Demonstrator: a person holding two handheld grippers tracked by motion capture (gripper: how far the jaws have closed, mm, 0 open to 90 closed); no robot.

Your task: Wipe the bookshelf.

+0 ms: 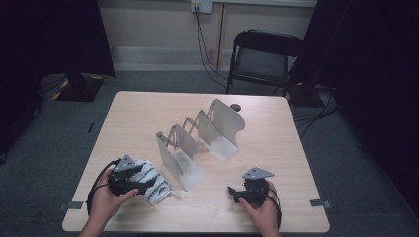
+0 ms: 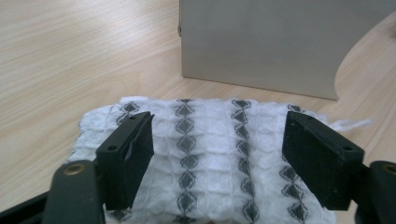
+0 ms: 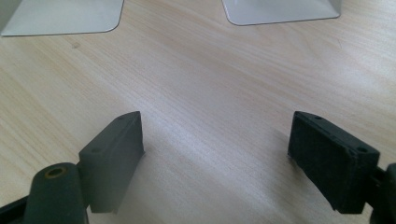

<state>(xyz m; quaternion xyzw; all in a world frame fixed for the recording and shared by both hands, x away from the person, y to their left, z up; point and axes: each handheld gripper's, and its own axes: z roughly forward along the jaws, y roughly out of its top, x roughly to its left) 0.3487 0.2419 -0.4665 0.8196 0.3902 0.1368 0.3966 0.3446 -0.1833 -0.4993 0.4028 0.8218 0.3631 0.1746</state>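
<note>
The left gripper (image 2: 217, 140) stands wide open over the cloth (image 2: 205, 154), which lies flat on the table (image 1: 138, 118) beside the rack (image 1: 197, 143); it seems just released. The right gripper (image 3: 215, 163) is open and empty, probably waiting.

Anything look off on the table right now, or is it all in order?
Nothing looks damaged or spilled. The folded cloth lies flat near the table's front left corner, with a loose thread at one edge. The metal rack stands upright, set at a slant across the table.
</note>
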